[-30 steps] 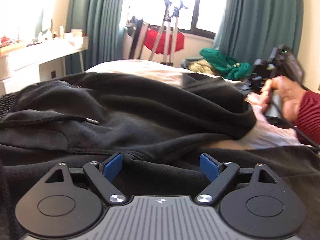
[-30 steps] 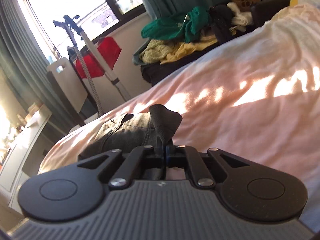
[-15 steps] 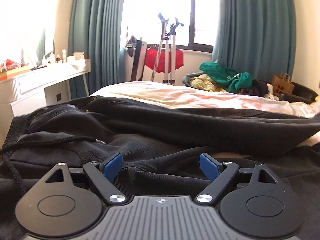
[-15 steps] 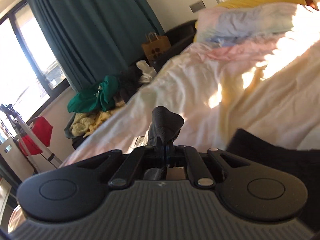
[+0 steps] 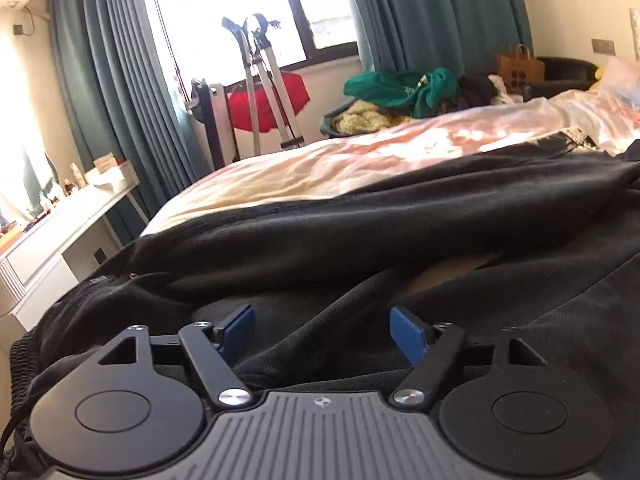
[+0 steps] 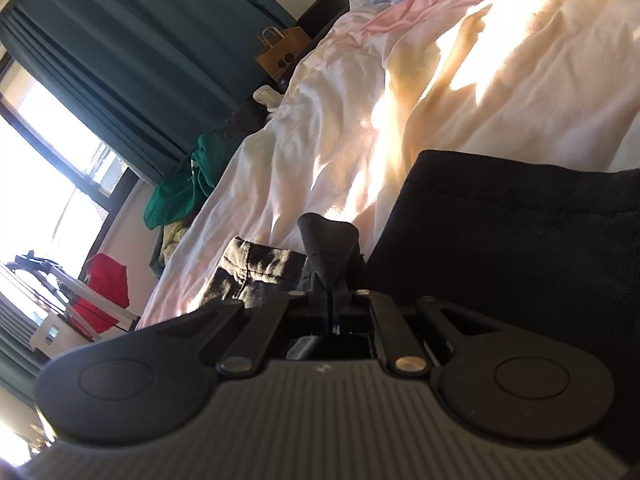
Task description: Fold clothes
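A black hoodie (image 5: pixel 400 224) lies spread over the bed, with a long fold running across the left wrist view. My left gripper (image 5: pixel 322 328) is open, its blue pads low over the hoodie's cloth, holding nothing. My right gripper (image 6: pixel 332 280) is shut on a bunched edge of the black hoodie (image 6: pixel 520 240), with a tuft of cloth sticking up between the fingers. A dark folded garment (image 6: pixel 252 272) lies on the sheet just beyond it.
The bed sheet (image 6: pixel 460 80) is cream and pink, sunlit. A pile of green and yellow clothes (image 5: pixel 400 96) sits beyond the bed, with a brown paper bag (image 5: pixel 520 68). A white desk (image 5: pixel 52 236) stands at left, a drying rack (image 5: pixel 264 80) by the window.
The right gripper has swung right and tilted, carrying the hoodie edge across the bed. The left gripper has shifted and tilted, staying open over the hoodie. The hoodie's fold has stretched out longer.
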A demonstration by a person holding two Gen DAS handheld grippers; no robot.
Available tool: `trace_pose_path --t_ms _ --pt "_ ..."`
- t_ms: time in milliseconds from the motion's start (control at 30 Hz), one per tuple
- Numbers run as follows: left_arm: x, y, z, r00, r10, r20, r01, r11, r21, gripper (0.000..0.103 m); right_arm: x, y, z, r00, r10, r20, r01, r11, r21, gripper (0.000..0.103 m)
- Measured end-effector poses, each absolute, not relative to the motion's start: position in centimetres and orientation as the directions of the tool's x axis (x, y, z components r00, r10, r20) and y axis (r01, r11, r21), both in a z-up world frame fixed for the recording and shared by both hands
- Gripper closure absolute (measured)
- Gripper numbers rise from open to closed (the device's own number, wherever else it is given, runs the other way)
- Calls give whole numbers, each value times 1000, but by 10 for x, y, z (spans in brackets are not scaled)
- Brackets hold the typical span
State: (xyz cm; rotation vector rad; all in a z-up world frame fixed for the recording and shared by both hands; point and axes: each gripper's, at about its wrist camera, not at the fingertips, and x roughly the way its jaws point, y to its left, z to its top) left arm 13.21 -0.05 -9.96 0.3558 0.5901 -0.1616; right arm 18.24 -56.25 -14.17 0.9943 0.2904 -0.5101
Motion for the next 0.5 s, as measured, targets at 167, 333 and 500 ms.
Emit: trace_pose_path --t_ms 167,333,500 --pt "172 7 -114 770 -62 -636 254 943 215 68 211 -555 -125 822 -301 -483 566 526 635 98" --pt "184 38 -100 777 -139 -614 196 980 26 98 284 -554 -68 803 -284 -525 572 614 543 98" --pt "183 83 -73 814 -280 -509 231 960 -159 99 312 -540 20 889 -288 -355 449 700 555 98"
